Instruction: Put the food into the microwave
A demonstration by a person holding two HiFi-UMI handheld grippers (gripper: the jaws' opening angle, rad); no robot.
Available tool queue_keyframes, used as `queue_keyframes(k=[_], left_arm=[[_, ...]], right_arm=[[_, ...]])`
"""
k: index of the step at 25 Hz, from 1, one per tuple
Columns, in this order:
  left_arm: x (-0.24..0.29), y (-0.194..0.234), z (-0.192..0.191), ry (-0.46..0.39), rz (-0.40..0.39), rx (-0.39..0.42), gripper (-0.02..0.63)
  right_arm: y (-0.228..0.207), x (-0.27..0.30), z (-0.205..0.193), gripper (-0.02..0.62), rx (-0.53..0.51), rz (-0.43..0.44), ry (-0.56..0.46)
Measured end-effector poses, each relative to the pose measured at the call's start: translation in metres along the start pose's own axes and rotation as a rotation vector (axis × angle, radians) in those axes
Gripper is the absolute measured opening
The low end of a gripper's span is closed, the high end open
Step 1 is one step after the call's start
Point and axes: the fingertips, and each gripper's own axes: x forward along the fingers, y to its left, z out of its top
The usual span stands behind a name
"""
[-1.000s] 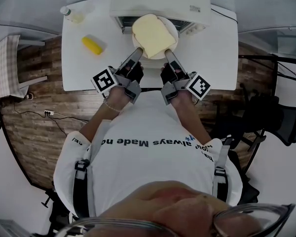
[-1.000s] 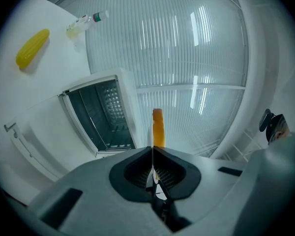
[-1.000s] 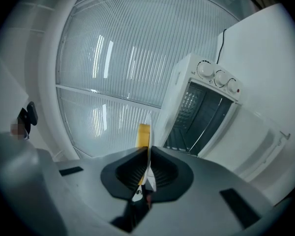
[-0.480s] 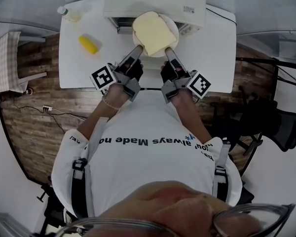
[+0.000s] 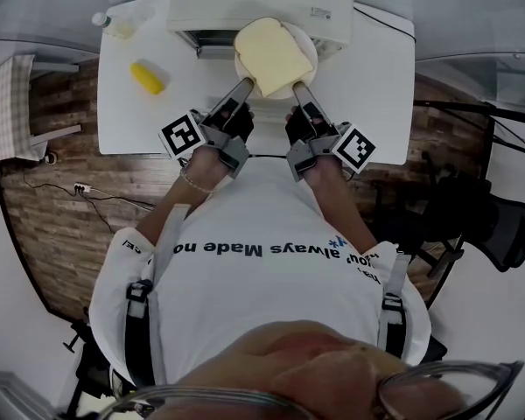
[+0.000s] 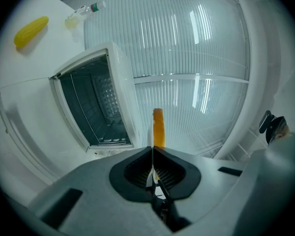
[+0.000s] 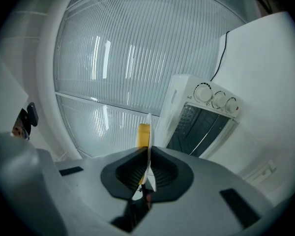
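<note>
Straight beyond the fingers, the microwave blocks the far side of the table. Its mouth gapes open and looks bare inside. Its lowered door lies just past the fingertips, under the plate.

The plate and bread fill the gap between the left gripper and the right gripper, and each is clamped on the rim.

Out from the left fingers the table is bare as far as a corn cob, with a bottle beyond it at the far corner.

Out from the right fingers there is open tabletop, and a cable runs along its far edge.
</note>
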Motion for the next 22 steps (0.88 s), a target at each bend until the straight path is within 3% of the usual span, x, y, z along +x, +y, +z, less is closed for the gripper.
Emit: queue_keyframes(k=[22], left_arm=[[-0.017, 0.038, -0.012, 0.011, 0.048, -0.047, 0.015]], right_arm=[[-0.035, -0.006, -0.023, 0.023, 0.034, -0.069, 0.028]])
